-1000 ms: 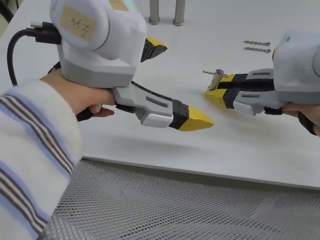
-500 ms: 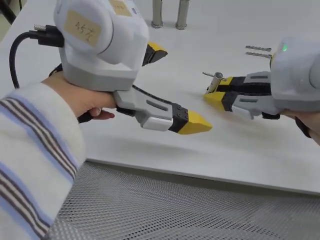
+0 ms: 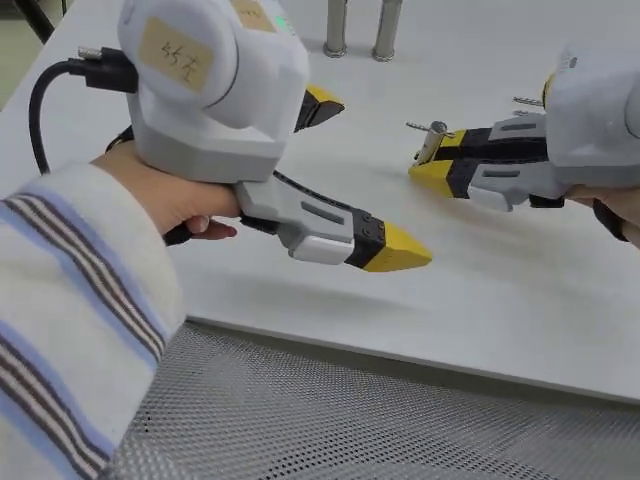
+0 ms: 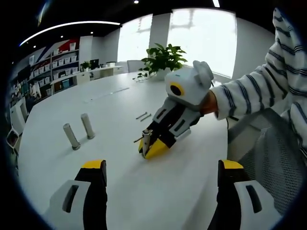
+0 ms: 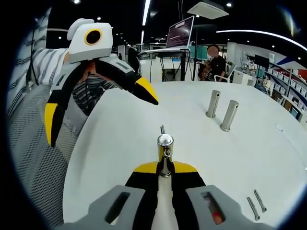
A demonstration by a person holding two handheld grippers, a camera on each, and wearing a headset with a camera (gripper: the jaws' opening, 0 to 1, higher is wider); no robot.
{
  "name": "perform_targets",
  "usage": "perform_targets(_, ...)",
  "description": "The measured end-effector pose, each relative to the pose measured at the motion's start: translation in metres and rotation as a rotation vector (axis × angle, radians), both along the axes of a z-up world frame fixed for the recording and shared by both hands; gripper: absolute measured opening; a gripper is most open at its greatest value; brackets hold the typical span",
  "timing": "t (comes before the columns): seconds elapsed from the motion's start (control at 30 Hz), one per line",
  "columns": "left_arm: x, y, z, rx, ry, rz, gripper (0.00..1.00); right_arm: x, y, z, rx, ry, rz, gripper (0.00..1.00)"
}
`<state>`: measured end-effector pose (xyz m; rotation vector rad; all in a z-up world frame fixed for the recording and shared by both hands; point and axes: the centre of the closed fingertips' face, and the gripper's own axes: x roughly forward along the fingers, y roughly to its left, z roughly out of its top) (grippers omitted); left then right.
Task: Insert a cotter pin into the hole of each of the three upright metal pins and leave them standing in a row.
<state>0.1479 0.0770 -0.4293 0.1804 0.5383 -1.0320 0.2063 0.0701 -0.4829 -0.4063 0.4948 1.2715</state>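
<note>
Moved since a second ago: your right gripper (image 3: 435, 158) has carried its load slightly nearer the far end of the counter (image 3: 480, 290); much of the remaining shift is your head turning.
Right gripper: closed on the lower part of a metal pin (image 5: 165, 143), with the jaws pinched tight on either side of it.
Held pin: near upright with its cap up and its long axis leaning a little. A cotter pin (image 3: 415, 126) pokes out crosswise through its top, so this one looks done.
Foot of held pin: low by the counter; you cannot tell from here whether it touches.
Left gripper (image 3: 368, 178): jaws spread wide with nothing between them, well apart from the held pin and facing it.
Two standing pins (image 5: 213, 104): upright and side by side beyond the held pin, ahead and to the right along your right gripper's jaws.
Loose cotter pins (image 5: 254, 203): two, lying flat on the counter beside your right gripper.
What the move turns on: the row runs through those two pins, so the held pin probably needs setting down in line with them, with its axis brought vertical. Your right gripper is the nearer one and already has it.
</note>
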Motion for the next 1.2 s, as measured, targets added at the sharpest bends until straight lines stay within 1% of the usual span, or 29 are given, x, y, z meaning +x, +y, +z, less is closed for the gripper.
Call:
perform_targets(0.07, 0.000, 0.001, 0.000, -0.001, 0.002, 0.003, 0.95, 0.006, 0.001, -0.003, -0.005, -0.001, 0.008, 0.04)
perform_targets(0.17, 0.001, 0.002, 0.000, -0.006, 0.004, 0.007, 0.95, 0.010, 0.005, -0.004, -0.011, -0.013, 0.024, 0.04)
perform_targets(0.4, -0.001, 0.002, -0.003, -0.005, 0.016, 0.008, 0.95, 0.018, 0.016, -0.005, -0.012, -0.023, 0.037, 0.04)
perform_targets(0.5, -0.002, 0.003, -0.005, 0.003, 0.021, 0.000, 0.95, 0.020, 0.019, -0.006, -0.010, -0.025, 0.044, 0.04)
perform_targets(0.6, -0.004, 0.002, -0.006, 0.006, 0.026, -0.001, 0.95, 0.021, 0.022, -0.006, -0.022, -0.049, 0.064, 0.04)
perform_targets(0.77, -0.004, 0.003, -0.007, 0.007, 0.030, 0.000, 0.94, 0.024, 0.027, -0.006, -0.007, -0.034, 0.056, 0.04)
perform_targets(0.9, -0.005, 0.004, -0.008, 0.005, 0.032, -0.001, 0.94, 0.028, 0.028, -0.006, 0.008, -0.018, 0.029, 0.04)
perform_targets(0.97, -0.005, 0.004, -0.008, 0.004, 0.032, -0.001, 0.94, 0.029, 0.029, -0.006, 0.014, -0.019, 0.029, 0.04)
perform_targets(1.03, -0.005, 0.006, -0.009, 0.008, 0.040, 0.003, 0.94, 0.029, 0.029, -0.007, 0.018, -0.020, 0.033, 0.04)
perform_targets(1.1, -0.004, 0.008, -0.010, 0.013, 0.040, 0.005, 0.94, 0.030, 0.029, -0.007, 0.023, -0.010, 0.022, 0.05)
perform_targets(1.2, -0.005, 0.008, -0.010, 0.013, 0.043, 0.007, 0.94, 0.030, 0.030, -0.007, 0.025, -0.010, 0.017, 0.05)
